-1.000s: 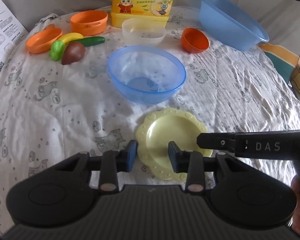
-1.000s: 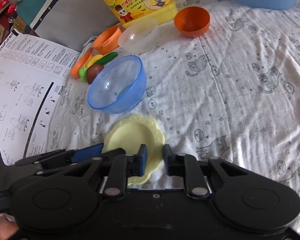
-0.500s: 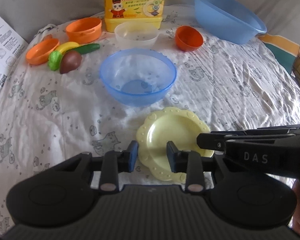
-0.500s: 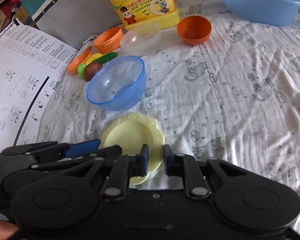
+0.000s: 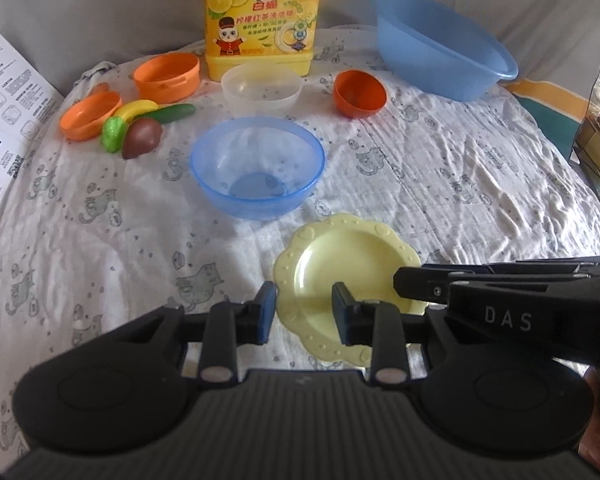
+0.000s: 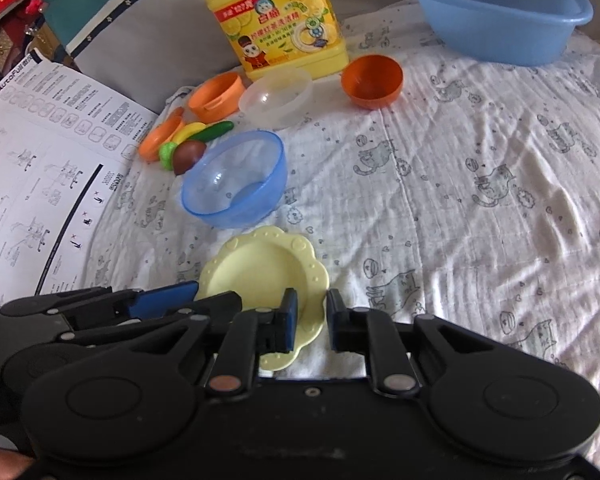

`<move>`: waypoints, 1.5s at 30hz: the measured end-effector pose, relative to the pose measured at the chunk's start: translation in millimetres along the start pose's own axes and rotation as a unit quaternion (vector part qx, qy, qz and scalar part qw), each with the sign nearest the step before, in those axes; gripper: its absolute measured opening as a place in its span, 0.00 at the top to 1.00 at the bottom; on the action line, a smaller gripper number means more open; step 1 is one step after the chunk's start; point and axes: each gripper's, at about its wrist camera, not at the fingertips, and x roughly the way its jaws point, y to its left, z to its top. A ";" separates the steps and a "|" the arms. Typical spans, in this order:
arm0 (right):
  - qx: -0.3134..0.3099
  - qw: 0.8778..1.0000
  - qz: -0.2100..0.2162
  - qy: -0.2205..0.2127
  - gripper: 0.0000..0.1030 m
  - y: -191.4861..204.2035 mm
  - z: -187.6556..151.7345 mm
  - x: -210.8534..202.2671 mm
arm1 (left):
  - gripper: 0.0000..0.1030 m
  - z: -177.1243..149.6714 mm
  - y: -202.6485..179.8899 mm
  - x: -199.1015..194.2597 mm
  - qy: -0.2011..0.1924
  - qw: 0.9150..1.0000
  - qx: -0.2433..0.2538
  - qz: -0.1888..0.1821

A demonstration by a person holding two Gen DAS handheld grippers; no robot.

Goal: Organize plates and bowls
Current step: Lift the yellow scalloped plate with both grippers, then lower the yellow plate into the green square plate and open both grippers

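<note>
Pale yellow plate (image 5: 342, 264) with scalloped, dotted rim, lying flat at lower centre on the cat-print cloth (image 5: 440, 184), just below the translucent blue bowl (image 5: 257, 166). My left claw (image 5: 304, 312) and right claw (image 6: 312, 320) both gape, straddling its rim; claw bodies hide its near edge.

This looks like a home, with a bed or sofa serving as the work surface. A soft white cloth (image 5: 440, 184) printed with grey cats covers it, wrinkled like bedding. At twelve o'clock stands a yellow jug of dish detergent (image 5: 262, 20); at one o'clock sits a blue wash basin (image 5: 440, 68). Toy fruit (image 5: 140, 132) lies at ten o'clock, and a printed instruction sheet (image 6: 40, 168) at nine.
</note>
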 end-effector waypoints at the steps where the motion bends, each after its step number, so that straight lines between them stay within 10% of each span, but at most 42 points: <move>1: -0.003 1.000 0.000 -0.002 0.85 1.9 -0.8 -2.6 | 0.71 -1.1 0.6 -3.6 -0.002 1.000 -0.002 0.001; 24: -0.073 0.997 0.025 -0.013 0.85 68.5 -18.1 -45.1 | 0.71 -41.6 35.2 -82.4 -0.050 0.998 -0.045 0.013; 45: -0.134 0.986 0.058 0.082 0.85 140.5 -59.2 -2.5 | 0.70 -112.7 98.2 -97.2 -0.010 0.994 -0.101 0.040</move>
